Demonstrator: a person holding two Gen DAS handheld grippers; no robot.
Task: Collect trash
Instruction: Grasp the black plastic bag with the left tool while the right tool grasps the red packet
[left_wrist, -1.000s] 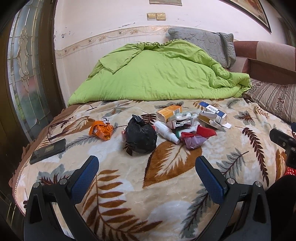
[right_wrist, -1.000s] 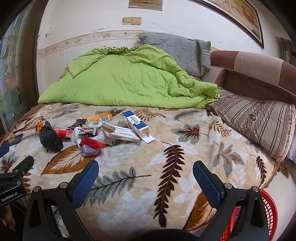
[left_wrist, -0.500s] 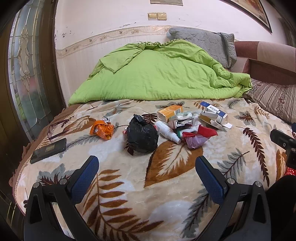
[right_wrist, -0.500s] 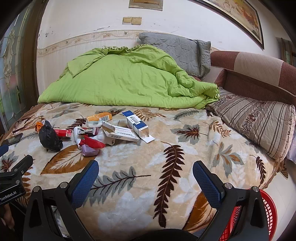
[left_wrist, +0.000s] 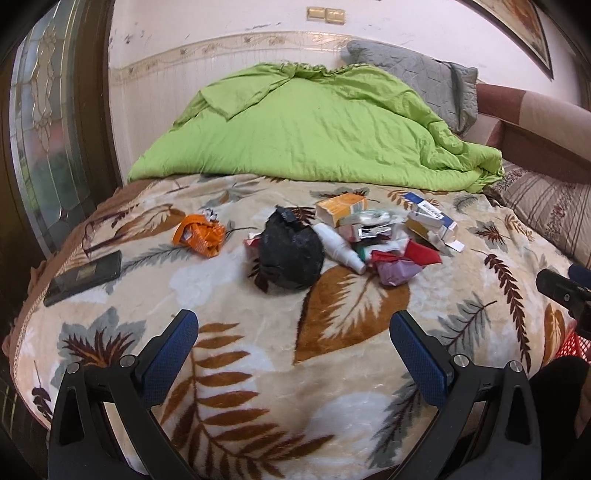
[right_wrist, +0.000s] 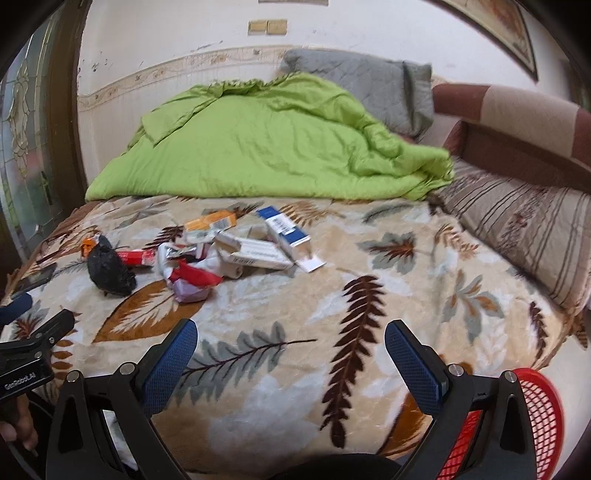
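Trash lies scattered on a leaf-patterned blanket (left_wrist: 332, 406): a crumpled black bag (left_wrist: 290, 254) (right_wrist: 108, 271), an orange wrapper (left_wrist: 199, 234), a white bottle (left_wrist: 338, 247), an orange box (left_wrist: 341, 208) (right_wrist: 211, 223), a blue-and-white box (left_wrist: 430, 216) (right_wrist: 286, 232), a red wrapper (left_wrist: 406, 254) (right_wrist: 195, 276). My left gripper (left_wrist: 293, 343) stands open, short of the black bag, holding nothing. Over bare blanket, the right gripper (right_wrist: 291, 349) is open and empty too, right of the pile. A red mesh basket (right_wrist: 541, 413) sits at the bed's lower right.
A bunched green duvet (left_wrist: 306, 125) fills the back of the bed, with a grey pillow (left_wrist: 417, 81) behind it and a striped pillow (right_wrist: 524, 221) at right. A dark phone (left_wrist: 83, 277) lies near the left edge. A stained-glass window (left_wrist: 44, 122) lines the left.
Both grippers have edged slightly nearer the trash; the right view has swung a little to the right and shows more of the red basket. Nothing on the bed has moved.
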